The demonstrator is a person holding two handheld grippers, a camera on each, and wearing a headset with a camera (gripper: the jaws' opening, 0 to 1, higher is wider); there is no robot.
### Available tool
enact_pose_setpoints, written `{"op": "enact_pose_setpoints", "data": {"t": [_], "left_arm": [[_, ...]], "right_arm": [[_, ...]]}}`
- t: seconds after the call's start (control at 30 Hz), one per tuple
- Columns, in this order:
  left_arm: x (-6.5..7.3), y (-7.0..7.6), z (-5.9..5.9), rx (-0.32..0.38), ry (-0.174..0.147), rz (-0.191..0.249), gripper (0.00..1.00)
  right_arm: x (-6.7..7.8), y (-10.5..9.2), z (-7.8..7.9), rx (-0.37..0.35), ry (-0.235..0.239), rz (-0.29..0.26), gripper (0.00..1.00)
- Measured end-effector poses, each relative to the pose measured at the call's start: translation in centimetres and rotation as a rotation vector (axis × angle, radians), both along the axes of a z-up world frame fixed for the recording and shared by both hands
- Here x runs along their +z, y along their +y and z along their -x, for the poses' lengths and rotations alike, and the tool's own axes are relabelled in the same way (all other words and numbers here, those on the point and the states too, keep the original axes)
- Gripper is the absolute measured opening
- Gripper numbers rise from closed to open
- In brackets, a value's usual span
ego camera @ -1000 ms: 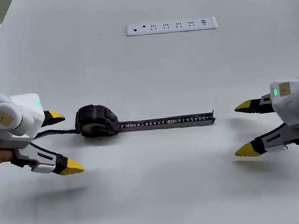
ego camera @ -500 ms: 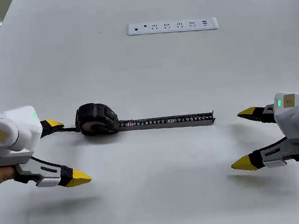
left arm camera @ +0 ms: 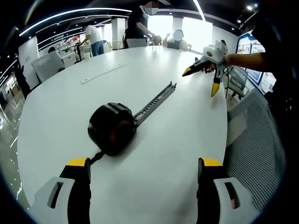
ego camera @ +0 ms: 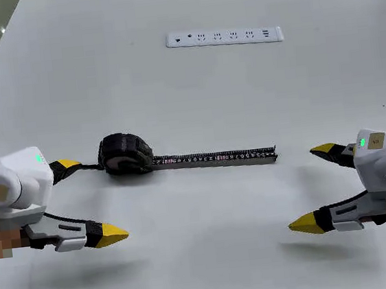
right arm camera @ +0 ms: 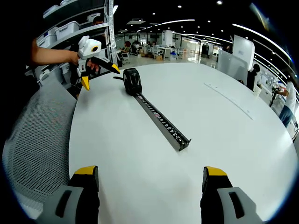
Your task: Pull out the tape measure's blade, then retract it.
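Sitting on the smooth white table (ego camera: 174, 98), the tape measure (ego camera: 123, 154) is showing a chunky rounded black case with a ribbed, rubbery-looking shell and a paler patch low on one face. Its blade (ego camera: 215, 158) is lying pulled out, running flat and straight from the case toward the right gripper's side. It is a thin dark strip with fine light markings. The blade is ending in a small upturned hook (ego camera: 274, 152). A thin black cord (ego camera: 90, 167) is trailing out of the case on the side opposite the blade.

The left gripper (ego camera: 102, 195) is hovering just beside the case on the cord side, jaws spread wide, gripping nothing. One pointed yellow tip is sitting near the cord; can't tell if it's touching. The other tip is hanging nearer the person than the case. The body is glossy white plastic with black jaw arms, yellow wedge tips and a green light glowing on top. In the left gripper view the case is sitting ahead of the jaws, between them.

The right gripper (ego camera: 301, 188) is hovering past the hook end, apart from the blade and well apart from the case. Its jaws are likewise gaping and empty. Same build.

A long flat white power strip (ego camera: 224, 37) is lying well beyond the case, on its far side.
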State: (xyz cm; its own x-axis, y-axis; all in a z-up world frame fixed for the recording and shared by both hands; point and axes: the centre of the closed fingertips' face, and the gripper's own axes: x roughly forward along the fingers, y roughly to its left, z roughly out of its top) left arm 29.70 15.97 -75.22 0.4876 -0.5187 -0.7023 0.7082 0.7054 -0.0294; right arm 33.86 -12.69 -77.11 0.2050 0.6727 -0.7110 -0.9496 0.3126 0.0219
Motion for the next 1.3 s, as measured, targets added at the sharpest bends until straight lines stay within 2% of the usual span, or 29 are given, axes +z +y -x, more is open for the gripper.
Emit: {"op": "enact_pose_setpoints", "data": {"t": [0.17,0.4,0.83,0.93,1.3], "left_arm": [[0.3,-0.3,-0.2,0.055,-0.021,0.034,0.95],[0.7,-0.6,0.1,0.084,-0.043,0.043,0.97],[0.8,-0.9,1.2,0.147,-0.053,0.082,0.98],[0.9,-1.1,1.3,0.175,-0.067,0.097,0.99],[1.2,-2.2,1.3,0.203,-0.096,0.124,0.99]], "right_arm": [[0.0,0.2,0.3,-0.029,0.006,-0.013,0.96],[0.2,0.4,0.8,-0.060,-0.004,-0.033,0.99],[0.9,1.3,1.6,-0.117,0.004,-0.081,0.99],[1.0,1.5,1.7,-0.134,0.006,-0.093,0.99],[1.6,2.7,2.0,-0.192,-0.034,-0.136,0.99]]}}
